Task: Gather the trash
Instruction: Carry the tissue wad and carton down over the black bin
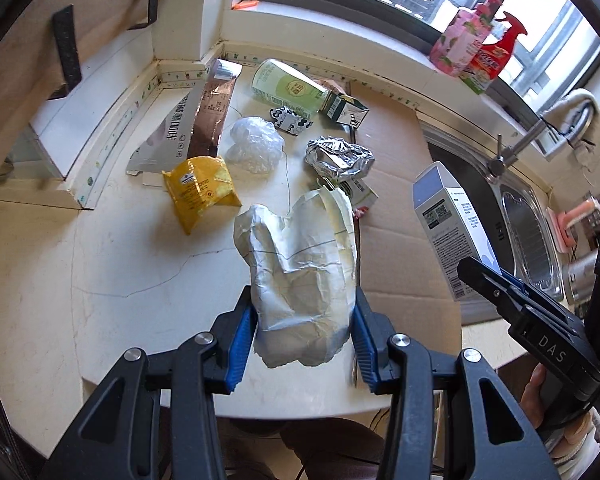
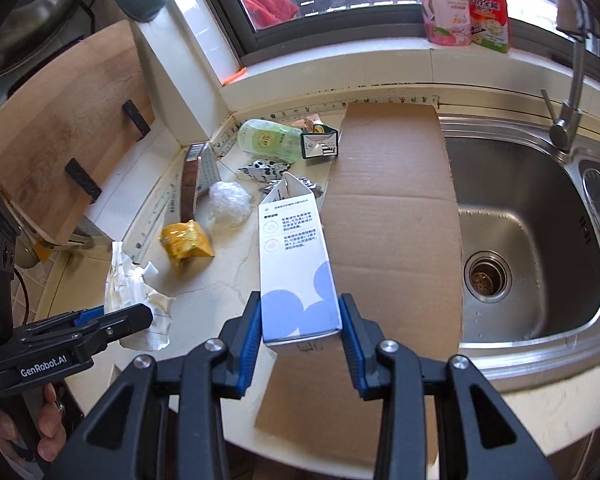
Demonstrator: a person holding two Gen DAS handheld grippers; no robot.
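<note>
We hold crumpled paper [image 1: 300, 280] in our left gripper [image 1: 304, 336]. Its blue pads [image 1: 242, 344] pinch the paper on both sides, up above the counter [image 1: 140, 272]. Our right gripper [image 2: 300, 332] pinches a white and blue box [image 2: 296, 264] over a flat cardboard sheet [image 2: 392, 208] next to the sink [image 2: 540, 208]. More trash lies on the counter: a yellow bag [image 1: 200, 192], a clear plastic ball [image 1: 254, 144], a foil wad [image 1: 340, 158] and a green bottle [image 1: 288, 88] lying on its side.

two grippers, one crumpled paper [image 1: 300, 280], one white carton [image 2: 296, 264], two bottles on the sill, one sink [image 2: 540, 240].
</note>
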